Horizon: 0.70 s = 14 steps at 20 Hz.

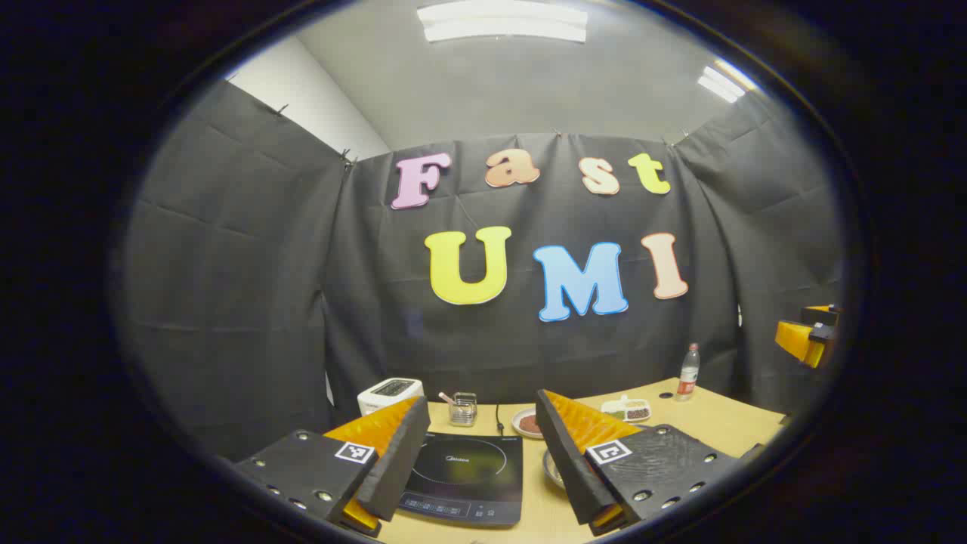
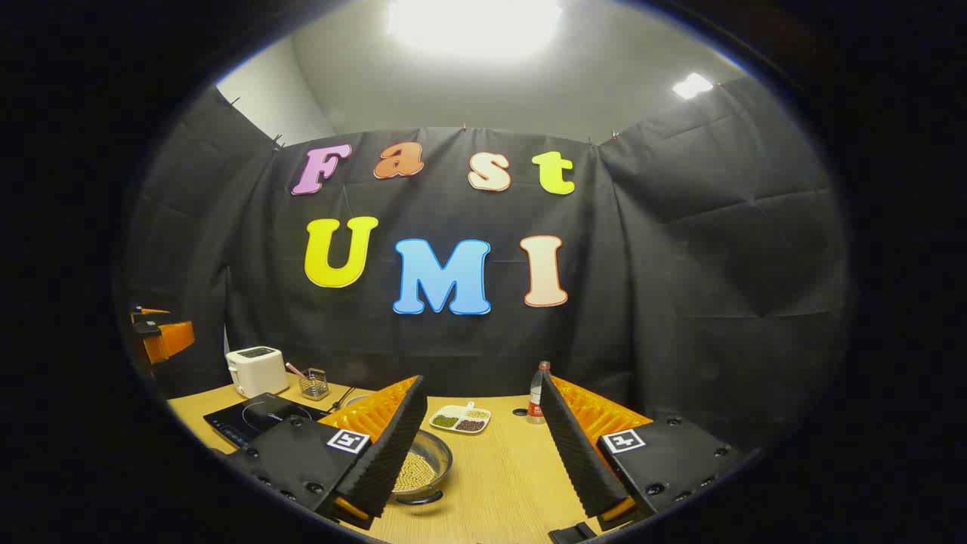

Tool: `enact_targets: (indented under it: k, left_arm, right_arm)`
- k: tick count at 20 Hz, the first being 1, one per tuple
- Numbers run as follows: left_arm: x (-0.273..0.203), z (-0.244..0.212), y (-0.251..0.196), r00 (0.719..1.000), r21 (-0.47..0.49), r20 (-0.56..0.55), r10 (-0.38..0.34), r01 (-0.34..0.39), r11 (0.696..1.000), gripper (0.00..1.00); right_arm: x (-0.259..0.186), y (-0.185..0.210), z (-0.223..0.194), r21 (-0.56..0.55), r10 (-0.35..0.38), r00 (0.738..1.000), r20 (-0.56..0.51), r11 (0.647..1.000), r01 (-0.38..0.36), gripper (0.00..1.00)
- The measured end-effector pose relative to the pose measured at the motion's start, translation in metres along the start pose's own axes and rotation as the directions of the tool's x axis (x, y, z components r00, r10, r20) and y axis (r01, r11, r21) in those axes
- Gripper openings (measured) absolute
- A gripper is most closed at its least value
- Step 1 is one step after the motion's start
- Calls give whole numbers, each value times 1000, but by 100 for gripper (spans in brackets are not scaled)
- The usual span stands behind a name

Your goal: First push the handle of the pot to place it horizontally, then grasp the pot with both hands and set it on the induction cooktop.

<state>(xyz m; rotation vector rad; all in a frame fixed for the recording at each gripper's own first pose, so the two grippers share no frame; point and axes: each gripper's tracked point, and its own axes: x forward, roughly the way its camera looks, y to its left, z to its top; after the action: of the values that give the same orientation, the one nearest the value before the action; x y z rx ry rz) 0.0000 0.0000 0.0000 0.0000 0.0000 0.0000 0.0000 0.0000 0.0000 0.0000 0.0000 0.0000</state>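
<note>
Hovering tongs (image 2: 483,446) agape; pot (image 2: 419,468) perhaps below

Lighting: bright ceiling tubes (image 1: 505,23) overhead, blown-out glare in the right gripper view; dim cloth walls; sharp centre, fisheye bending at edges.
</note>
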Motion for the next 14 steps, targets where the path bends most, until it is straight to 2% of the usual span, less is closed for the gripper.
enact_targets:
  k: [7,14]
  left_arm:
    - [-3,2,3,1000,8,-3,18,-18,1000,84]
    - [-5,-2,5,999,19,-14,29,-29,999,86]
  right_arm:
    - [6,4,-5,6,28,999,-18,1000,-28,96]
    - [11,1,-12,19,13,999,-37,1000,-13,96]
